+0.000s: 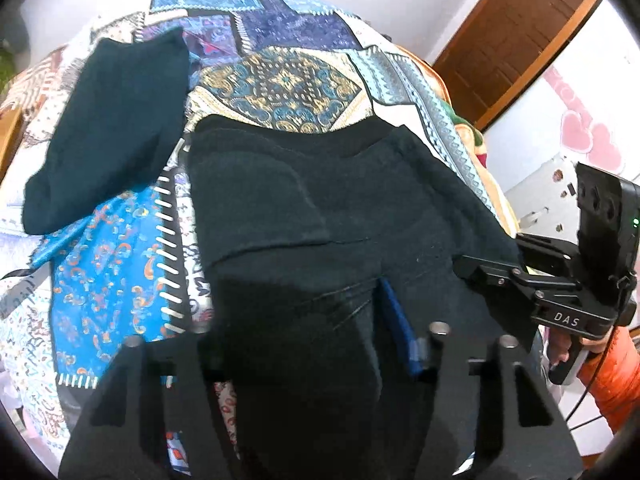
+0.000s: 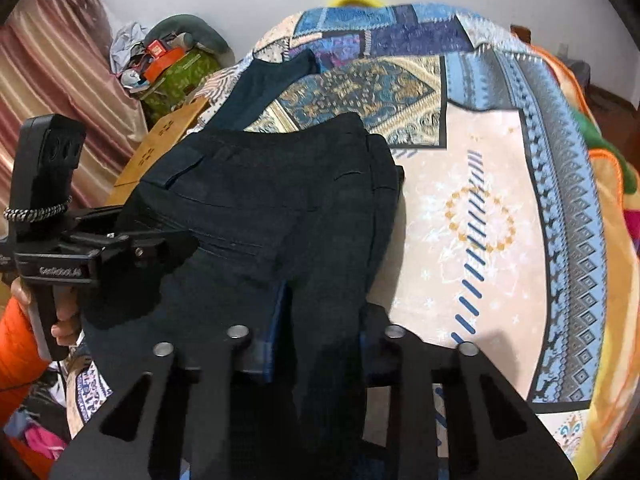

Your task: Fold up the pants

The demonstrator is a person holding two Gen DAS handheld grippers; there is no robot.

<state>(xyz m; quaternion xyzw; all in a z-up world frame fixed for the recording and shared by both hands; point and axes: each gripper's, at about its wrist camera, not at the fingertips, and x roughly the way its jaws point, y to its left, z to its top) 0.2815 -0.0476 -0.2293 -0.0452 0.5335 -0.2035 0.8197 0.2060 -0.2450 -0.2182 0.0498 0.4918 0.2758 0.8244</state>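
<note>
Dark navy pants [image 1: 320, 216] lie on a patchwork bedspread [image 1: 280, 84], the waist end folded toward me and one leg [image 1: 116, 128] stretched to the far left. The pants also show in the right wrist view [image 2: 260, 208]. My left gripper [image 1: 304, 344] is shut on a bunch of the pants' cloth, which fills the gap between the fingers. My right gripper [image 2: 316, 344] is likewise shut on the pants' near edge. Each gripper shows in the other's view, the right one [image 1: 472, 268] and the left one [image 2: 176, 240], both at the cloth's edge.
The bedspread [image 2: 480, 208] covers a bed with an orange blanket [image 2: 608, 168] at its right edge. A wooden door [image 1: 512, 36] and a white wall are at the right. A cluttered green box [image 2: 176, 72], a cardboard box [image 2: 160, 148] and a curtain [image 2: 52, 72] stand at the left.
</note>
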